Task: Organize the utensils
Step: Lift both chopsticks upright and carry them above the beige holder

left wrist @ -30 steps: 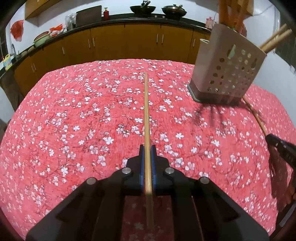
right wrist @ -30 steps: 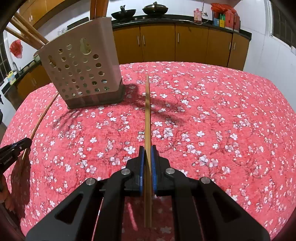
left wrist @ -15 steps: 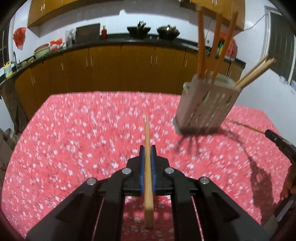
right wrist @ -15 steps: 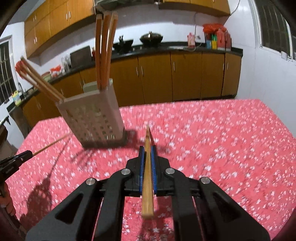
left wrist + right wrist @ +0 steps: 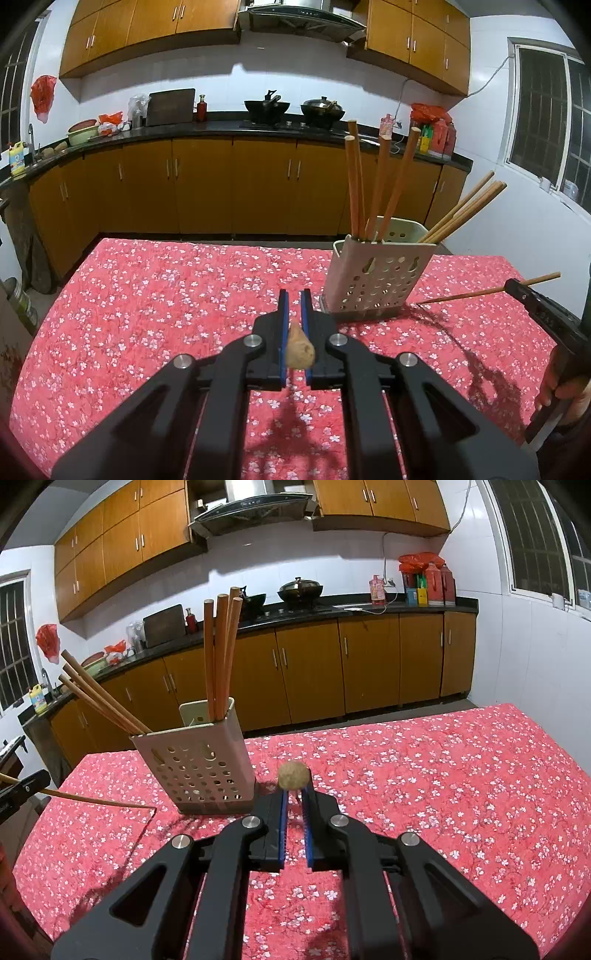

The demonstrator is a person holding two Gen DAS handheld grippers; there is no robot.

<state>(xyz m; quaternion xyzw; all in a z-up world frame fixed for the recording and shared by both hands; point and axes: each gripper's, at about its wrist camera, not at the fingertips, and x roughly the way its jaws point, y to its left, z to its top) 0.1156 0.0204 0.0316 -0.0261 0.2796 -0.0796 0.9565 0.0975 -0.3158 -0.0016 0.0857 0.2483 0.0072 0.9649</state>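
Note:
My left gripper is shut on a wooden chopstick, which I see almost end-on between the blue pads. It hangs above the red floral tablecloth, left of the white perforated holder. The holder has several chopsticks in it, some upright and some leaning. My right gripper is shut on another chopstick, which also points toward the camera, just right of the holder. Each view shows the other gripper at its edge: the right gripper with its chopstick, and the left gripper with its chopstick.
Beyond the table's far edge runs a kitchen counter with orange cabinets and woks on the hob. A person's hand grips the right tool's handle. Wide stretches of tablecloth lie left of the holder and on the far right.
Both grippers have risen from the table and tilted upward with their chopsticks. The chopsticks, earlier seen lengthwise, now show end-on, and the holder sits lower in both views.

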